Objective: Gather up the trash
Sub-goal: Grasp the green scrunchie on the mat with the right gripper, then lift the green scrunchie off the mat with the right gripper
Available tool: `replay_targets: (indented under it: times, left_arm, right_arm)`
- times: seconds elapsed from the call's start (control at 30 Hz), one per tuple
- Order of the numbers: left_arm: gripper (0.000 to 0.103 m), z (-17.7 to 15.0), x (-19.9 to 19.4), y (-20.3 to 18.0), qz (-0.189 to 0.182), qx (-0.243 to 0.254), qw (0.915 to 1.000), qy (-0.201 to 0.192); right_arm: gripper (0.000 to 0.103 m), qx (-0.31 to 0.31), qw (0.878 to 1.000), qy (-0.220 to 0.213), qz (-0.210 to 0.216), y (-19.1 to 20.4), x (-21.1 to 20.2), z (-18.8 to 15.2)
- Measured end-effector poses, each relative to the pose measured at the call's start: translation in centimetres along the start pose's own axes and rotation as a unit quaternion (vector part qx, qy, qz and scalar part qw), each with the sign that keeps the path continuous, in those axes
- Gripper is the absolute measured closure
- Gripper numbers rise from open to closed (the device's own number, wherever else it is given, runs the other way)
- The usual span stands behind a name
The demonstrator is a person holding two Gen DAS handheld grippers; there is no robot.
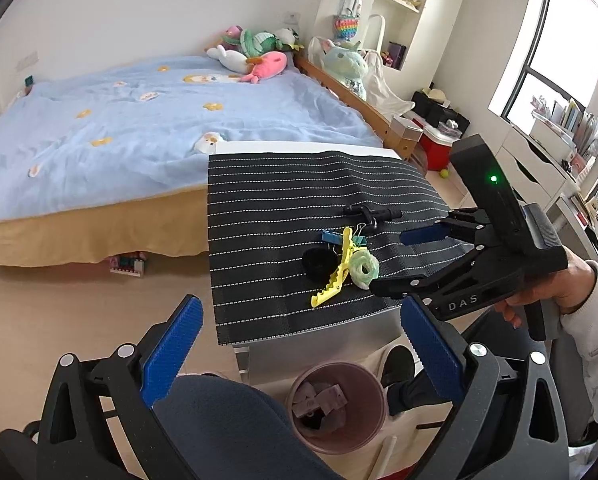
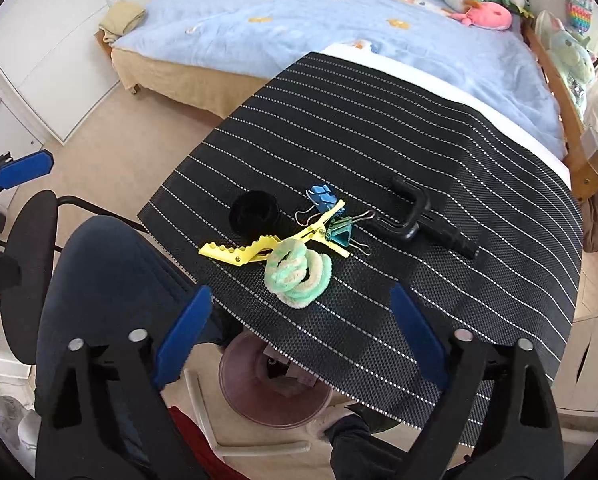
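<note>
Your right gripper (image 2: 301, 320) hangs over the near edge of the striped mat (image 2: 399, 128), its blue fingers (image 2: 417, 336) spread wide with nothing between them. No earlier view is here to compare. The green-and-cream scrunchie (image 2: 297, 274) lies on the mat just ahead of those fingers, touching the yellow clip (image 2: 259, 246). Behind the clip sit a black cap (image 2: 253, 212), blue binder clips (image 2: 331, 216) and a black handle (image 2: 423, 220), all close together. Your left gripper (image 1: 301, 348) is off the mat's near edge, fingers (image 1: 171, 356) likewise wide apart and empty. The pink bin (image 1: 339, 408) stands on the floor below the table edge, with scraps inside. Your hand (image 1: 547, 292) grips the right tool's handle.
</note>
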State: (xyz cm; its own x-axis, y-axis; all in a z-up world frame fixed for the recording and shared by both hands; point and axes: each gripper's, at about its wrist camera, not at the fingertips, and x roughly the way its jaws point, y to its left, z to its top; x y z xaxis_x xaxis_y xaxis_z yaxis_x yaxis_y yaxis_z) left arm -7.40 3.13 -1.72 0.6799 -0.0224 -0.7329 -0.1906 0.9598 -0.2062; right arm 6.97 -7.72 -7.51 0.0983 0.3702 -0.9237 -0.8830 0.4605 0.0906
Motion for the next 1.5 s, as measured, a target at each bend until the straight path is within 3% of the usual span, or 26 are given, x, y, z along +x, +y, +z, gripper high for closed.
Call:
replay_targets:
  times: [0.2,0.7,1.5]
  left_arm:
    - [0.008,0.0,0.1,0.3,0.001,-0.002,1.0,0.002]
    - [0.008,-0.1,0.1,0.5,0.002,-0.005,1.0,0.004]
    - [0.008,3.0,2.8,-1.5,-0.012,0.021,0.9995,0.02]
  right_arm:
    - [0.04,-0.005,1.0,0.018,0.002,0.0,1.8,0.2]
    - [0.072,-0.016,1.0,0.02,0.003,0.2,2.4,0.3]
    - [0.076,0.087,0.993,-0.074,0.005,-3.9,-5.2,-3.5]
